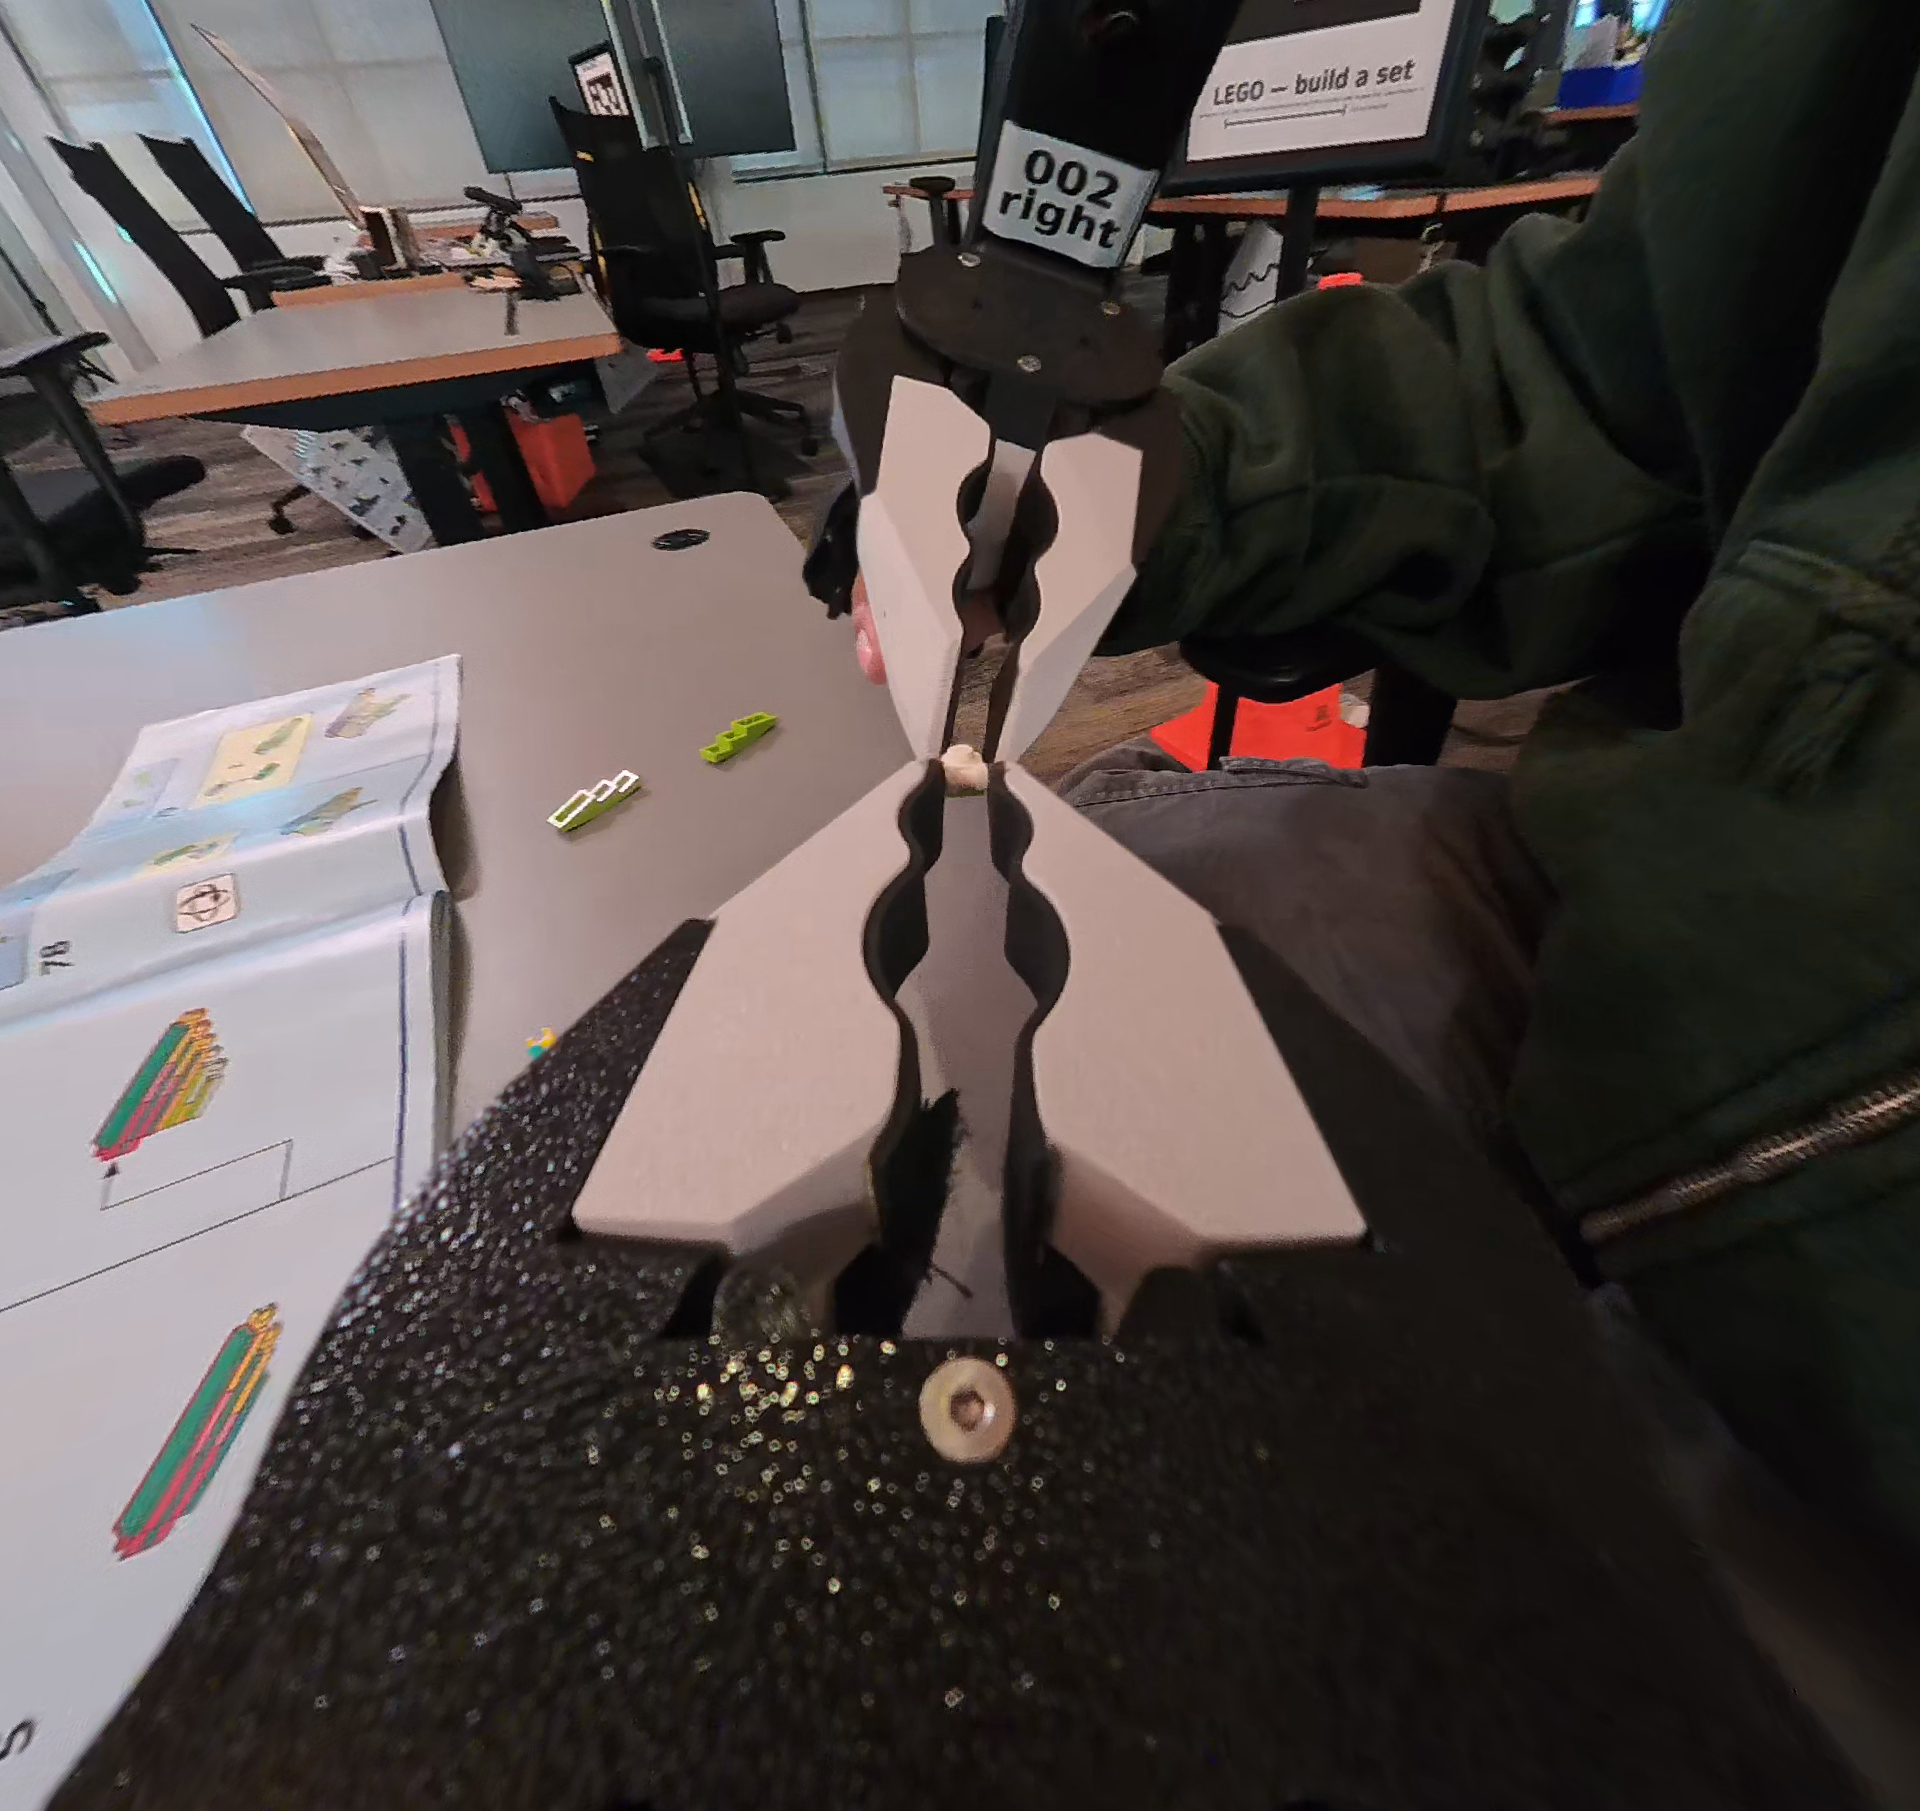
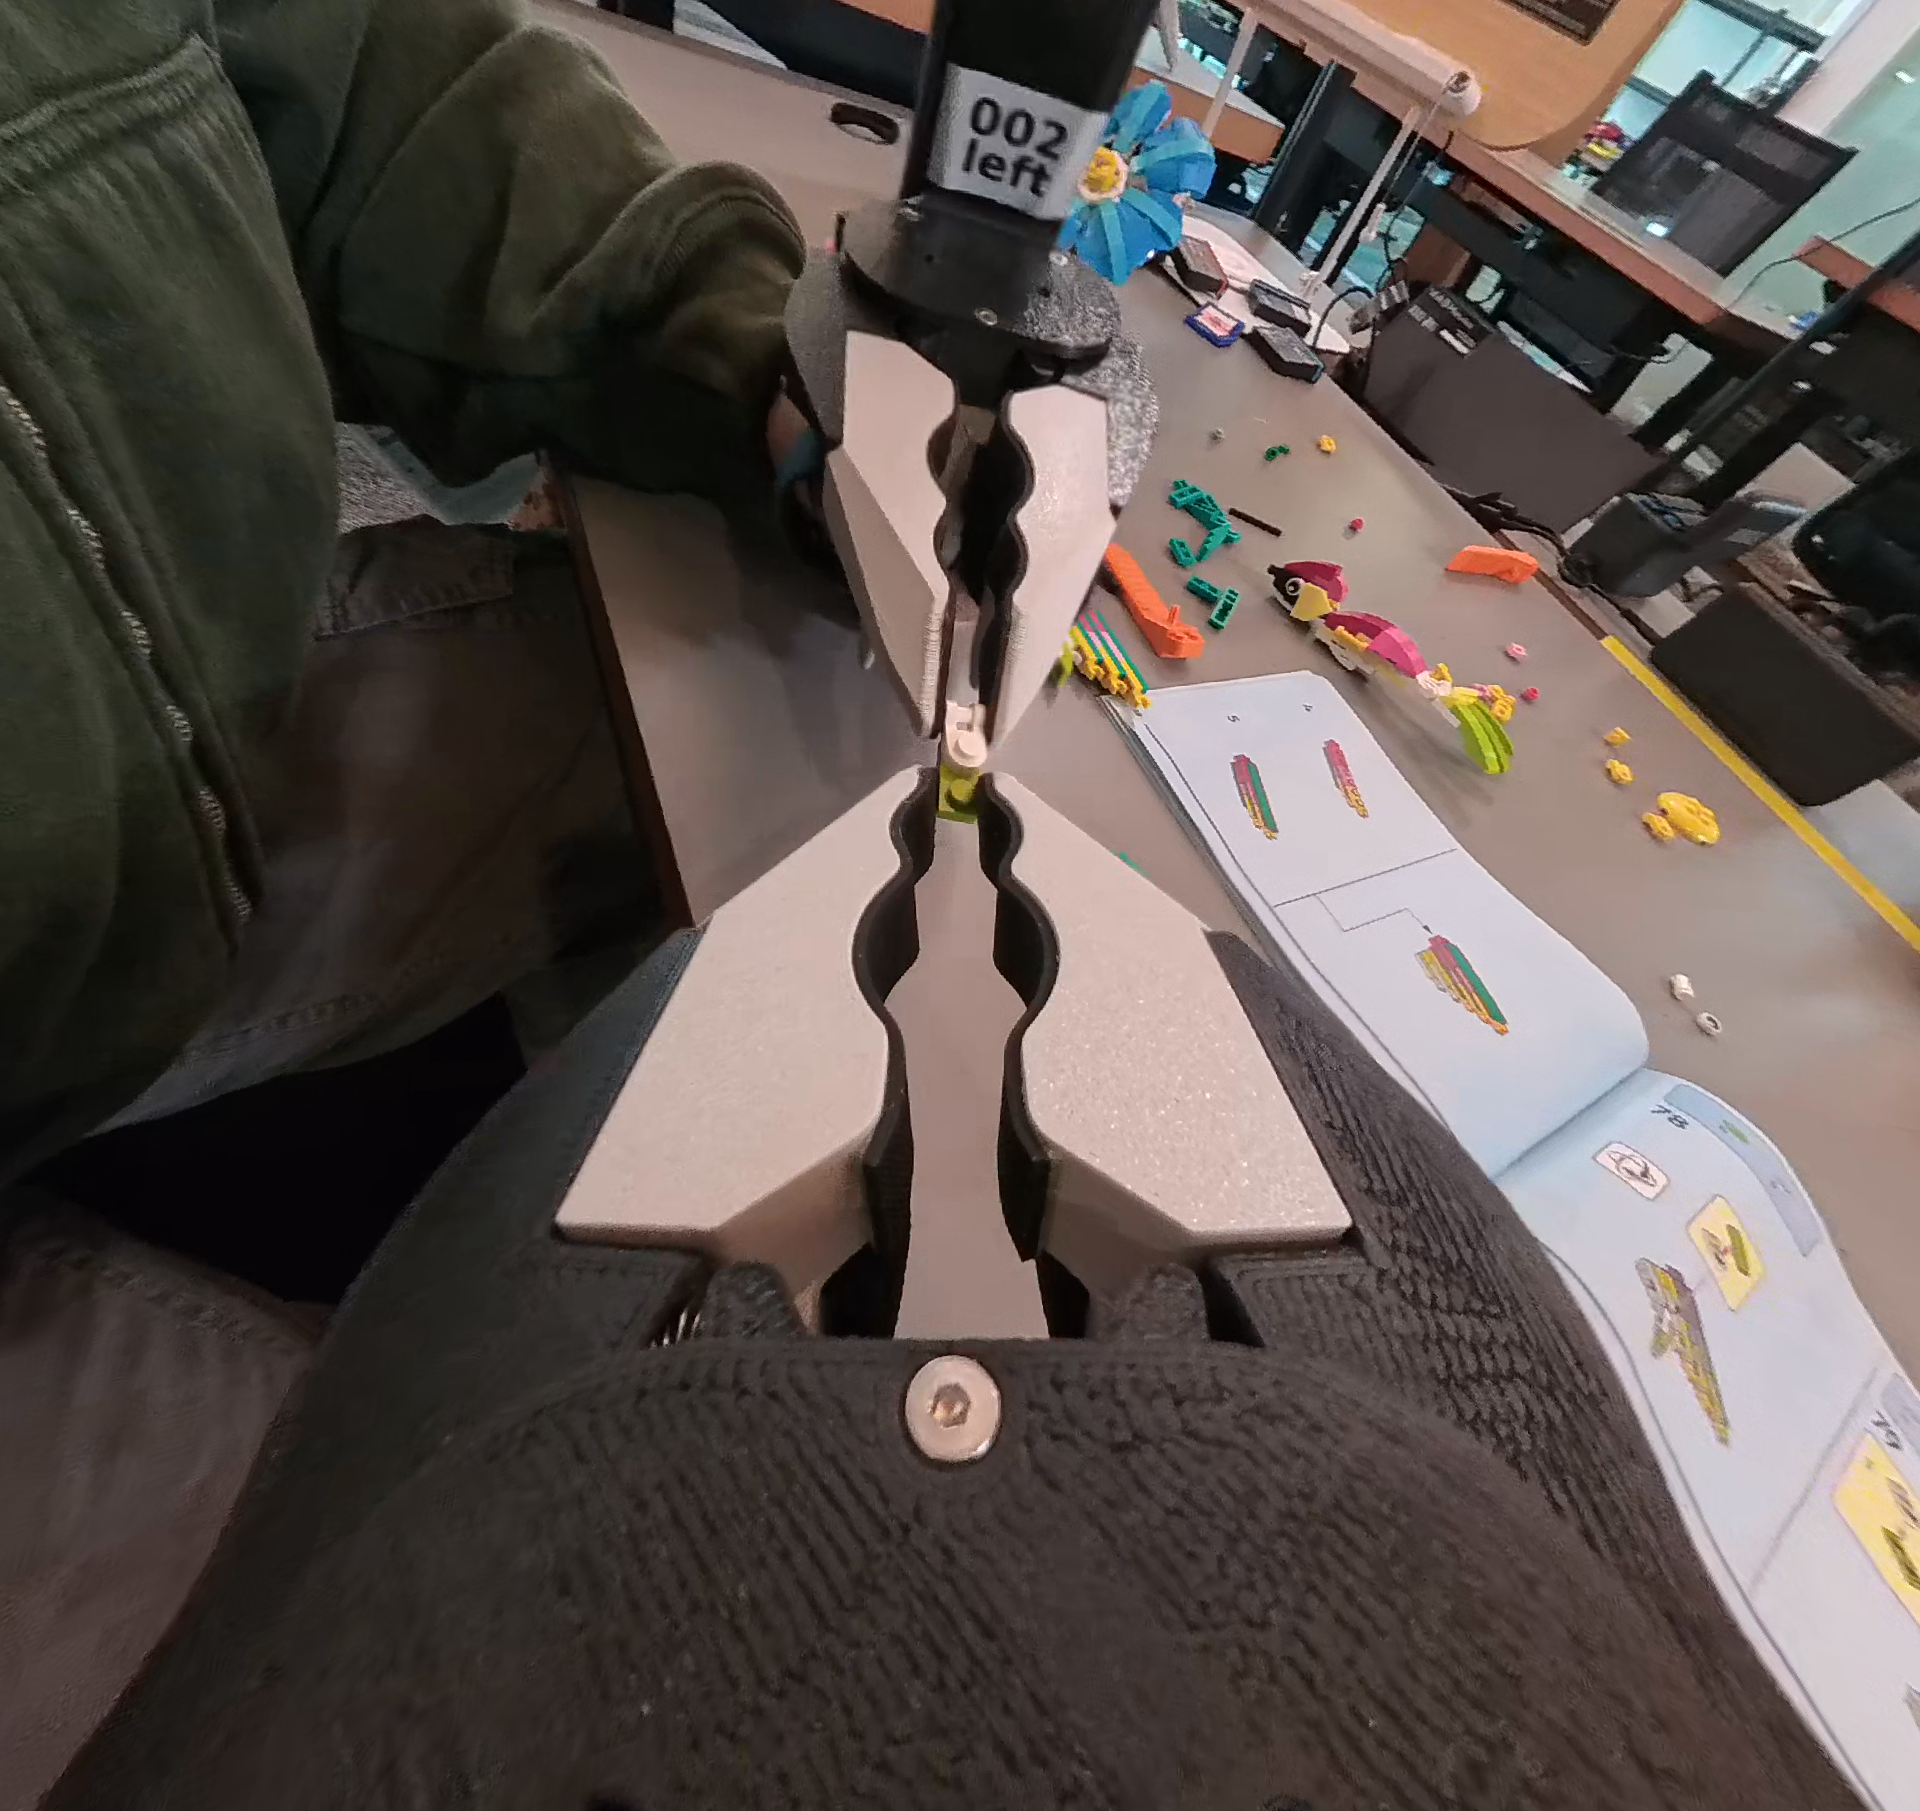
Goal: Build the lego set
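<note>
Right, I'm mid-join: both grippers are up off the grey laminate table [image 2: 1299, 473], tip to tip, each pinching one small part. In the right wrist view, my right gripper [image 2: 957, 793] has its grey wedge fingers [image 2: 821, 940] closed on a small lime-green lego piece [image 2: 956, 793], and the left gripper [image 2: 962, 722] opposite is closed on a small white lego piece [image 2: 963, 722]. The two parts touch or nearly touch, white stacked on green; I can't tell if the studs are seated. The left wrist view agrees: left gripper [image 1: 964, 774] clamped at the tips on the white bit [image 1: 963, 767], right gripper [image 1: 971, 738] meeting it from above. Judgement: this is the press-together step for a small sub-assembly. Next move calls for lining the studs up square and pushing along one axis without twisting, since grip area on both parts is tiny and either could pop out. The rest of the set is on the table: open pale-blue instruction booklet [image 2: 1351, 826], a built pink-and-yellow lego bird [image 2: 1371, 639], a striped green-pink-yellow plate stack [image 2: 1107, 665], loose teal pieces [image 2: 1205, 535], orange pieces [image 2: 1148, 603], and two lime wedge parts [image 1: 665, 774] farther off.
</note>
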{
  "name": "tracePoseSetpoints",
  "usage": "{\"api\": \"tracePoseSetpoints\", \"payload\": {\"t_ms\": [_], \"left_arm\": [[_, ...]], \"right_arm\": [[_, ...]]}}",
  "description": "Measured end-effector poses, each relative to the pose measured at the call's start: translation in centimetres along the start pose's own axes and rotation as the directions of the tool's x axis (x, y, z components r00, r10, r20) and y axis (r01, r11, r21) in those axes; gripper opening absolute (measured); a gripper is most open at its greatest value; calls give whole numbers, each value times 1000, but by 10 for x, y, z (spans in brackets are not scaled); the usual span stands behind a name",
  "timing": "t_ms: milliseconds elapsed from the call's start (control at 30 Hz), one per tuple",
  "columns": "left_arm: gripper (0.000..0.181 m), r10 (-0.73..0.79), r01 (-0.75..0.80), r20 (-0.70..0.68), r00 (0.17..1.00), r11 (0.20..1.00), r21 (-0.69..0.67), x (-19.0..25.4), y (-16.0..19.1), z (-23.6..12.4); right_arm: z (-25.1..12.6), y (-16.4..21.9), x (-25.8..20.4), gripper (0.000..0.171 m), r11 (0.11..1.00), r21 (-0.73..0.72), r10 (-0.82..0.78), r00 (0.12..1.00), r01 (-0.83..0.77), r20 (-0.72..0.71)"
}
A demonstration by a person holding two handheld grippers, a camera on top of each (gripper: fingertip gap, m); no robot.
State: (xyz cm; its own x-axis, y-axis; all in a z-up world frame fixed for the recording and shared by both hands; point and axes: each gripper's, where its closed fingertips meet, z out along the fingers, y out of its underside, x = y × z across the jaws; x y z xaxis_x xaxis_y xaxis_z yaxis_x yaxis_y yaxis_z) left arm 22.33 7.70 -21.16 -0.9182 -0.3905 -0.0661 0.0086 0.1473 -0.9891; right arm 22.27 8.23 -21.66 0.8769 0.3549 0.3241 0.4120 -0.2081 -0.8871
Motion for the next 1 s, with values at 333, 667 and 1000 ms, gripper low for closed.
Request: {"api": "tracePoseSetpoints", "payload": {"t_ms": [333, 667, 1000], "left_arm": [[6, -3, 1, -68, 998, 999, -33, 10, 5, 1], [6, -22, 19, -85, 996, 999, -36, 12, 5, 2], [16, -28, 29, -36, 999, 999, 22, 5, -2, 0]], "right_arm": [[-1, 1, -11, 7, 1000, -10, -8, 997, 8, 72], [-1, 1, -13, 7, 1000, -7, 10, 996, -9, 93], [-1, -7, -3, 7, 998, 40, 36, 999, -38, 39]]}}
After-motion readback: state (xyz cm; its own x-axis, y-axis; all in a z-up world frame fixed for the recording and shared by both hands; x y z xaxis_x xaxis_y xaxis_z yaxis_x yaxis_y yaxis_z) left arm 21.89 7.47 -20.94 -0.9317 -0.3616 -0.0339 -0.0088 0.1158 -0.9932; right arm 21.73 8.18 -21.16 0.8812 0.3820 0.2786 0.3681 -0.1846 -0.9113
